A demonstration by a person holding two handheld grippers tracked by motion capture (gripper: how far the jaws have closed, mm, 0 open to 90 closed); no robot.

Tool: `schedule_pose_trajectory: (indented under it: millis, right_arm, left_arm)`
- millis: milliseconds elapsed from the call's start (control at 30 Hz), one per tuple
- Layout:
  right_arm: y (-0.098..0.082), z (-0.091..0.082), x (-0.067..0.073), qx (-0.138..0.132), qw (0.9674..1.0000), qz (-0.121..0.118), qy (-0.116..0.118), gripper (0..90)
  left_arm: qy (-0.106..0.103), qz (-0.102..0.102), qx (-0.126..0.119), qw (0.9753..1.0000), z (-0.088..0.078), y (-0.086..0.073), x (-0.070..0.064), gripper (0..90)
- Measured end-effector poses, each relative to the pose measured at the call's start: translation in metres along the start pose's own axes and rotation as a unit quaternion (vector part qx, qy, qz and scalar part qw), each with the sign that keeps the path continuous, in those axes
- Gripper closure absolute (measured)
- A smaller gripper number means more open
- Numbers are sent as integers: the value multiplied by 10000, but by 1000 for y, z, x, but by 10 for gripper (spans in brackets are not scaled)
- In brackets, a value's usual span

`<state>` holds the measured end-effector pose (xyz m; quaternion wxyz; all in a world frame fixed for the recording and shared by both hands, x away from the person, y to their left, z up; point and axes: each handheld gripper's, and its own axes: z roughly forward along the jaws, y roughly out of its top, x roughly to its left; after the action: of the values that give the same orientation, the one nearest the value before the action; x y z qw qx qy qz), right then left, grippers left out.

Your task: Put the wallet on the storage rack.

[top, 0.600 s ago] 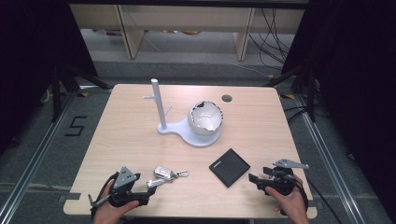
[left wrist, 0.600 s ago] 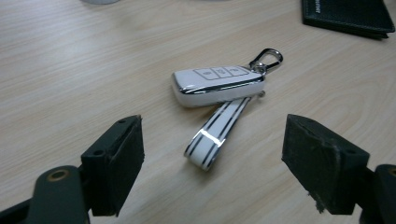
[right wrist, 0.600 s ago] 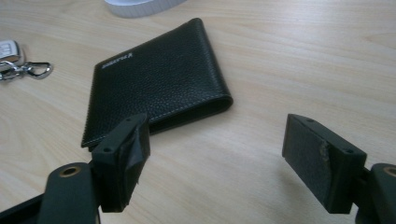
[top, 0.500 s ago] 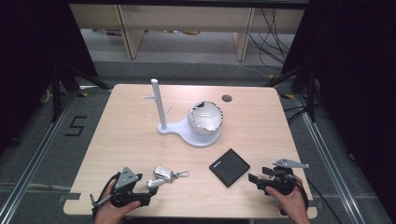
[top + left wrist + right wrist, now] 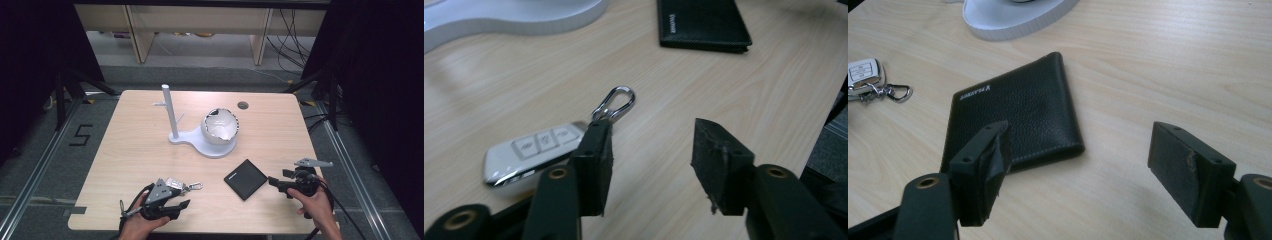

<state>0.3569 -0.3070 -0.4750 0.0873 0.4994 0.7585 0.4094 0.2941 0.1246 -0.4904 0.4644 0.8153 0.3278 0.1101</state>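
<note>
A white key fob with a silver carabiner lies near the table's front left. My left gripper sits just in front of it, open; the fob lies behind its left jaw and nothing is between the jaws. A black leather wallet lies flat right of centre. My right gripper points at it from the right, open and empty, with its left jaw over the wallet's near corner.
A white stand with an upright pole and a cracked white bowl occupies the table's middle. A round cable hole sits at the back. The table's front edge runs just below both hands.
My left gripper has slid to the right, up close to the key fob. The right gripper, the wallet and the fob have stayed put.
</note>
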Motion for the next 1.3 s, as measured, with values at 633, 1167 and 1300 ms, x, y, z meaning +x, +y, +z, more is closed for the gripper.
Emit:
schedule_pose_trajectory:
  millis: [633, 1167, 1300]
  right_arm:
    - [42, 44, -6, 580, 9970, -42, 506, 325]
    - [47, 73, -7, 887, 9936, 53, 697, 382]
    - [48, 77, -8, 942, 9924, 53, 788, 385]
  left_arm:
    - [-474, 609, 169, 9969, 92, 44, -31, 883]
    - [-583, 642, 484, 9951, 129, 55, -39, 882]
    - [-561, 675, 498, 9949, 132, 56, -41, 882]
